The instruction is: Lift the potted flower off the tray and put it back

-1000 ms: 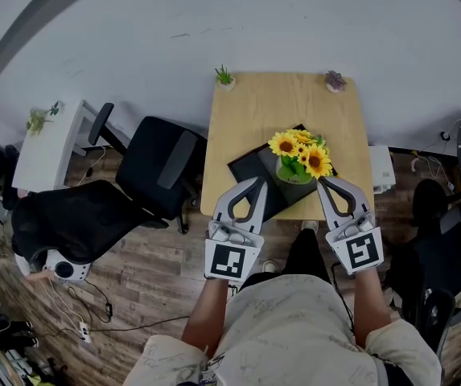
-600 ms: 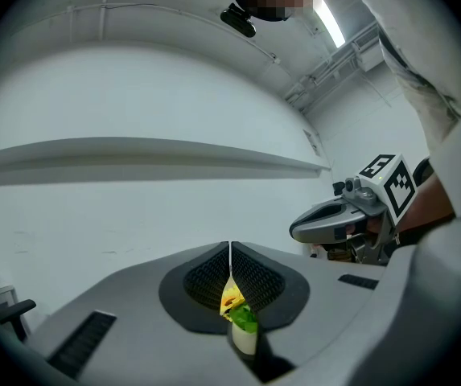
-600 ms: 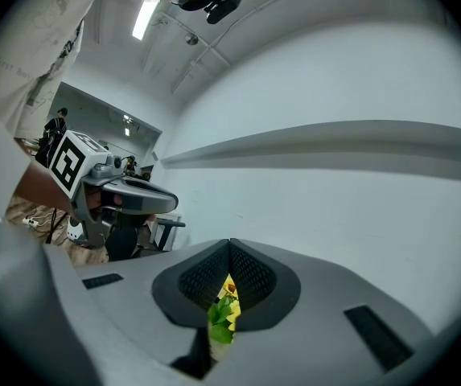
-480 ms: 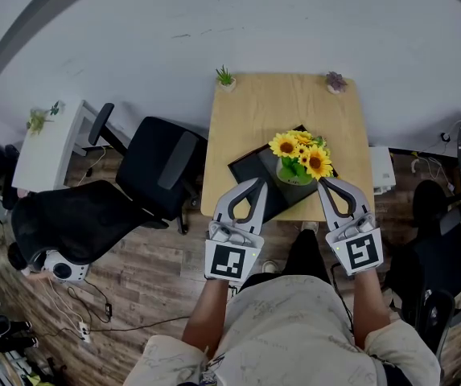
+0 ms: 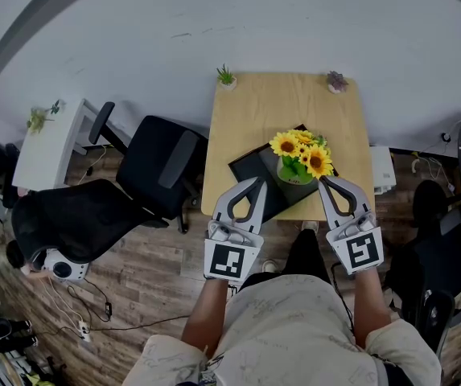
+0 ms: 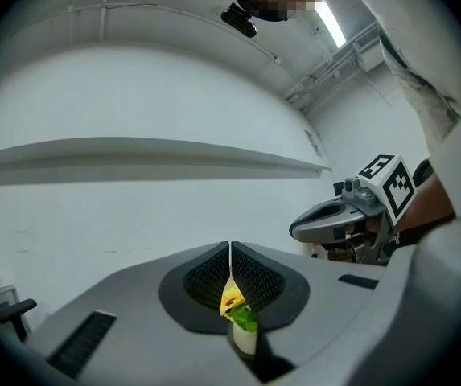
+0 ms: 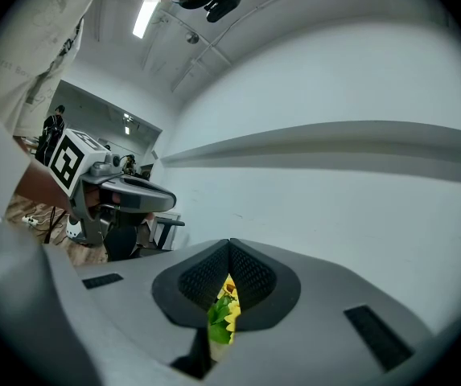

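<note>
Head view shows the potted flower (image 5: 298, 159) upright on the black tray (image 5: 249, 170) near the front of the wooden table (image 5: 254, 111). The left gripper (image 5: 257, 182) and the right gripper (image 5: 323, 181) hover just short of it on either side, each with its jaws clenched together on nothing. The likely trouble is pushing in with the jaws unopened, which could tip the pot or shove the tray toward the table edge, and a grip on the blooms instead of the pot would probably crush them or let the pot swing and drop.
</note>
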`<state>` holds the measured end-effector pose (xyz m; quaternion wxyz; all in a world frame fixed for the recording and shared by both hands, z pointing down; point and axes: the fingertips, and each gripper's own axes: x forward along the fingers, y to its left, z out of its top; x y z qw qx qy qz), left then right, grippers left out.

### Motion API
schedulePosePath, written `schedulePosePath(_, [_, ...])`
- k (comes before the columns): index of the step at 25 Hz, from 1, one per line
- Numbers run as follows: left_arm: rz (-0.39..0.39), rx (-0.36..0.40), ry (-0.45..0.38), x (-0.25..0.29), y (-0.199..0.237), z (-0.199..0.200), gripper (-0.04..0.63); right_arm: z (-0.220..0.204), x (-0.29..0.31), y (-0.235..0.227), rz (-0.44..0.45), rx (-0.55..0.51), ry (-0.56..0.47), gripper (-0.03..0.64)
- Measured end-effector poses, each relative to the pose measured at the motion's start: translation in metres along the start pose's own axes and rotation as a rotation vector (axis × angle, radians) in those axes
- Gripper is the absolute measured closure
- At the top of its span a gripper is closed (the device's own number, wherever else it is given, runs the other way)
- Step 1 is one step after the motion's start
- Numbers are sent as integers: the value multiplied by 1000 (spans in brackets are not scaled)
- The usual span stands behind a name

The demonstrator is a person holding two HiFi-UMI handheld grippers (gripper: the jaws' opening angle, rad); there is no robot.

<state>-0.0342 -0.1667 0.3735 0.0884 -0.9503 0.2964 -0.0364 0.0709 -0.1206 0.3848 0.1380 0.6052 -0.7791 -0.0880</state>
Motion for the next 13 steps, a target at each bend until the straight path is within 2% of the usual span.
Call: schedulePosePath(13, [9,6,-6,-1,0,3,583,1,-2,0,3,-5,-5,601])
